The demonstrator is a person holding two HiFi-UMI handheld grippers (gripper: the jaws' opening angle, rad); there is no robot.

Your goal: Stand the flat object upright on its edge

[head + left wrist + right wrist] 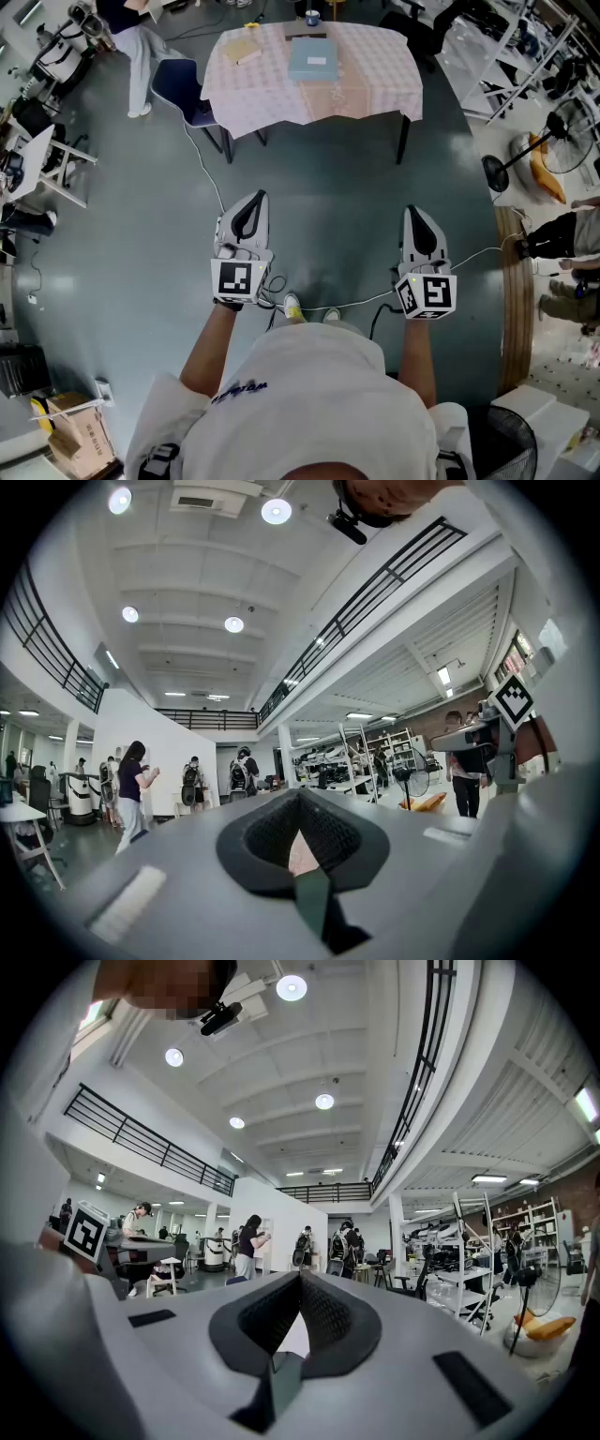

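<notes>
A light blue flat object [312, 58] lies on a table [375, 89] covered with a pink checked cloth, far ahead of me at the top of the head view. A tan flat object [242, 50] lies at the table's left. My left gripper [255, 199] and right gripper [413, 214] hang side by side over the grey floor, well short of the table, both shut and empty. The left gripper [300, 801] and the right gripper [300, 1283] point level across the hall in their own views, jaws pressed together, and the table is almost hidden behind them.
A blue chair [183, 89] stands at the table's left corner, and a cable [202, 169] runs over the floor from it. A standing fan [562, 131] and shelving are at the right. A person [136, 47] stands at the far left. A cardboard box [80, 436] sits at the lower left.
</notes>
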